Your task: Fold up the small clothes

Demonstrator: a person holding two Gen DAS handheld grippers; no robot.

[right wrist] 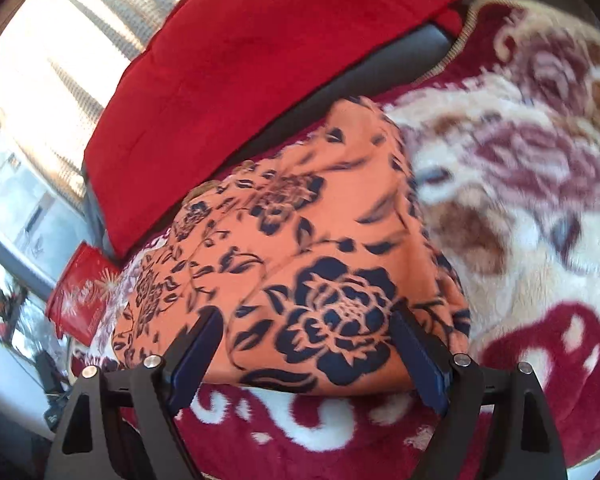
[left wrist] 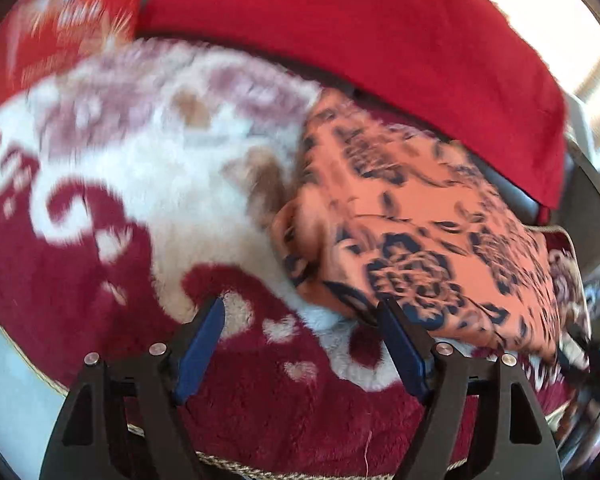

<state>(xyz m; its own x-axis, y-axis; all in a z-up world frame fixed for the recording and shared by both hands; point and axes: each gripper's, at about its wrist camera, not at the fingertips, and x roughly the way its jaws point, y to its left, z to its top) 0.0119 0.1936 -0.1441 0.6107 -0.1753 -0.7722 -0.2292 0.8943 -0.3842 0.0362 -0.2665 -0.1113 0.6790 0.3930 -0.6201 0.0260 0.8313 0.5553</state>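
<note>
Nearest in the left wrist view, the left gripper (left wrist: 302, 312) hangs with its jaws spread wide and nothing between them, over the maroon-and-cream blanket (left wrist: 148, 264) just off the near corner of the orange floral garment (left wrist: 432, 240). The right gripper (right wrist: 306, 320) is likewise wide open and holds nothing, poised over the garment's near edge with the big navy flower showing between its fingers. The garment lies bunched and already partly folded toward the blanket's far edge, beside the red cushion (right wrist: 260, 52). To do this step well, I judge each gripper should drop onto a near corner of the cloth, pinching only the garment and not the plush pile beneath. Both should then lift together and carry the edge straight toward the far side, so the fold lands square.
</note>
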